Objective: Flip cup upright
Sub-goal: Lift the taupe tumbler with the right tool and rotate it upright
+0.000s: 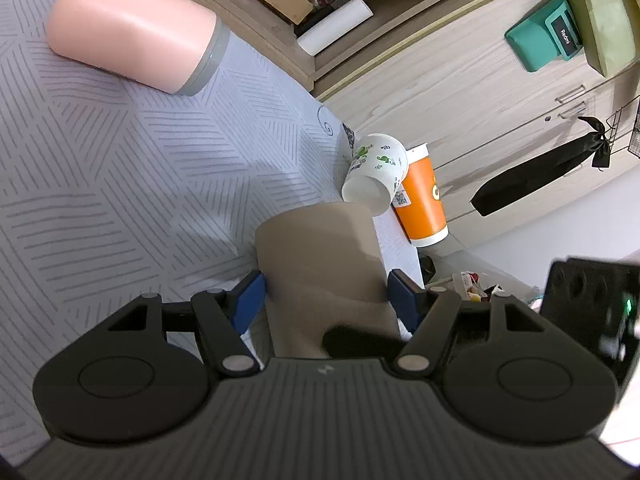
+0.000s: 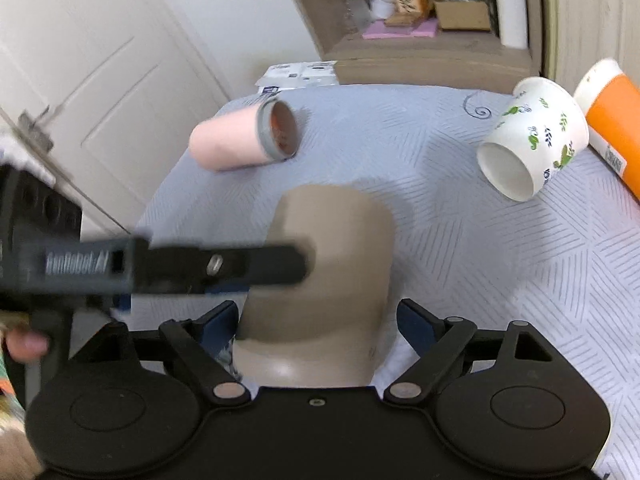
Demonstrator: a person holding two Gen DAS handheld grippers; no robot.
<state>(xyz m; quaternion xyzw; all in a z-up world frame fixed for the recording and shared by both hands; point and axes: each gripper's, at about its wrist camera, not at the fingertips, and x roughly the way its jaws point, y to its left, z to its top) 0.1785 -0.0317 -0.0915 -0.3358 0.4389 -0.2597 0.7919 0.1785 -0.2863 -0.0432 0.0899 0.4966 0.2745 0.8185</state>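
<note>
The tan cup (image 1: pixel 320 252) is sitting between the blue pads (image 1: pixel 250 300) of the left gripper (image 1: pixel 325 295), which is grasping it from both sides; the pads are pressing against the cup's wall near its lower part. In the right wrist view the same tan cup (image 2: pixel 332 264) is standing with its closed end pointing away from the camera and its wider rim towards it (so it is looking upside down on the cloth). The right gripper (image 2: pixel 316 326) is spread wide around the cup: its left pad (image 2: pixel 222 320) is lying just beside the wall, while the right one is standing clear of it with cloth showing in the gap, so it is not clamping anything. The left gripper's black finger (image 2: pixel 224 266) is crossing the right view, blurred, and touching the cup's side.

All of this is resting on a desk covered with a pale grey striped cloth (image 1: pixel 120 184). A pink cup with a grey rim (image 2: pixel 244 140) is lying on its side well apart from the tan one. A white cup with green prints (image 2: pixel 528 140) is lying tipped over, its mouth facing the camera, leaning just beside an orange cup (image 2: pixel 616 128). Behind the desk a wooden cabinet (image 1: pixel 460 80) is standing, and a white door (image 2: pixel 80 60) is showing to the left.
</note>
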